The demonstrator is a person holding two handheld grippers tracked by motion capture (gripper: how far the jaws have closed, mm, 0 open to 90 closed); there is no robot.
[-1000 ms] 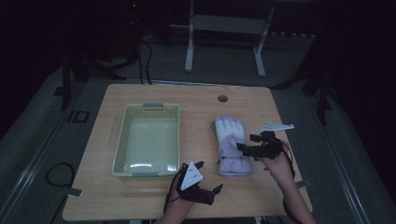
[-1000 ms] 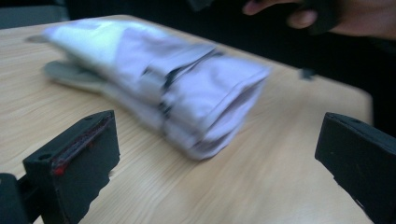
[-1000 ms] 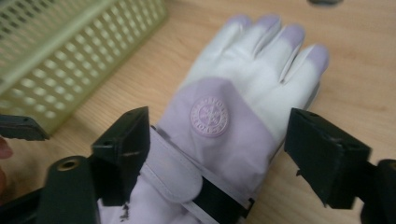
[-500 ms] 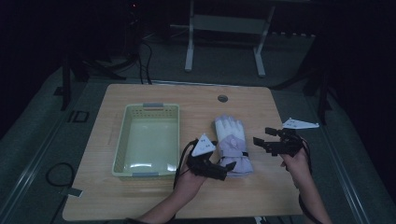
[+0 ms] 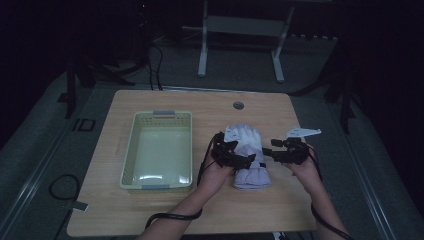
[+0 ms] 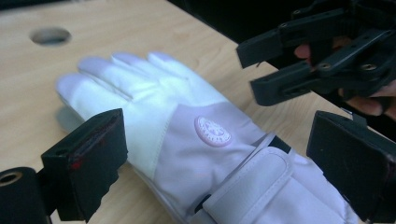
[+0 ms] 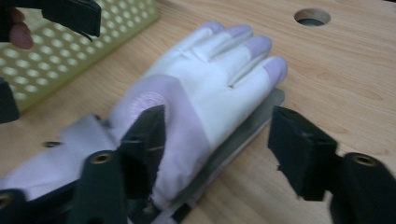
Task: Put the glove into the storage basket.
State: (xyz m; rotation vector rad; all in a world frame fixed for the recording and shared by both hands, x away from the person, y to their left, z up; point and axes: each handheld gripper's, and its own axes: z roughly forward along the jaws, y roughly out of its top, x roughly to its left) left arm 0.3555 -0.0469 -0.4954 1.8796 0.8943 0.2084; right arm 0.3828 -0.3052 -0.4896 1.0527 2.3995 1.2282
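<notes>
Both hand-held grippers, left (image 5: 248, 161) and right (image 5: 267, 152), gape wide, tips close.

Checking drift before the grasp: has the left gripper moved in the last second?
Yes. In the high view the left gripper has gone up and right, from the table's near edge below the basket to over the glove.

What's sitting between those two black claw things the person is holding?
In the high view, the white and lilac glove lies flat on the table between the left gripper and the right gripper. Both grippers' fingers stand open beside it.
</notes>
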